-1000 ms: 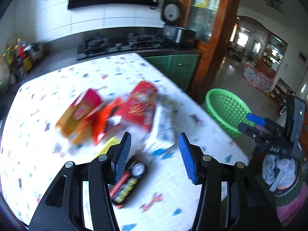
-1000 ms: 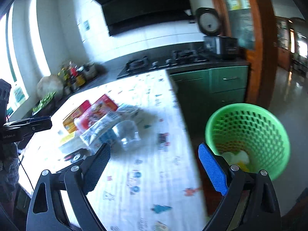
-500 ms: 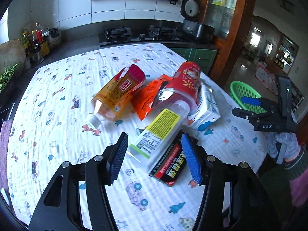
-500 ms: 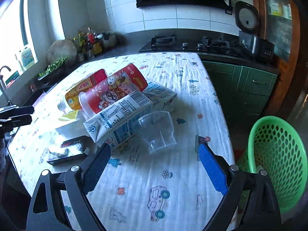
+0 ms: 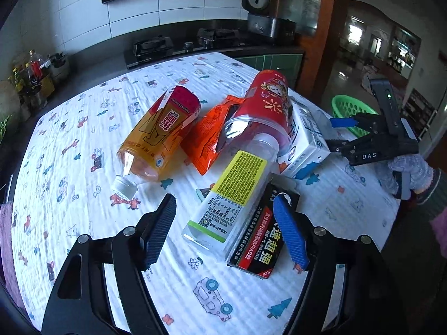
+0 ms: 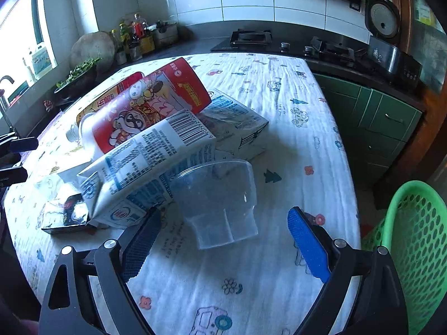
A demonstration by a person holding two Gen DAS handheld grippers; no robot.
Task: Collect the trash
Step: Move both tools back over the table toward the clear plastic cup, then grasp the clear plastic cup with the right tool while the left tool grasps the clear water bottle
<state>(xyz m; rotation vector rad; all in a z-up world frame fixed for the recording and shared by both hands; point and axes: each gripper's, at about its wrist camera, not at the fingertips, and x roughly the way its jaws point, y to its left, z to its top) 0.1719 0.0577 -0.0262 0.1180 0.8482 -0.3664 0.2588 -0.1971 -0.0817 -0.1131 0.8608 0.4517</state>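
While its jaws are opening, the left claw (image 5: 225,230) straddles the clear bottle (image 5: 233,195) and black box (image 5: 262,231) at lower centre, gripping neither. The right claw (image 6: 223,241) stands wide around the clear cup (image 6: 220,201) on the tabletop (image 6: 293,128), untouched; the green basket (image 6: 416,251) sits lower right.
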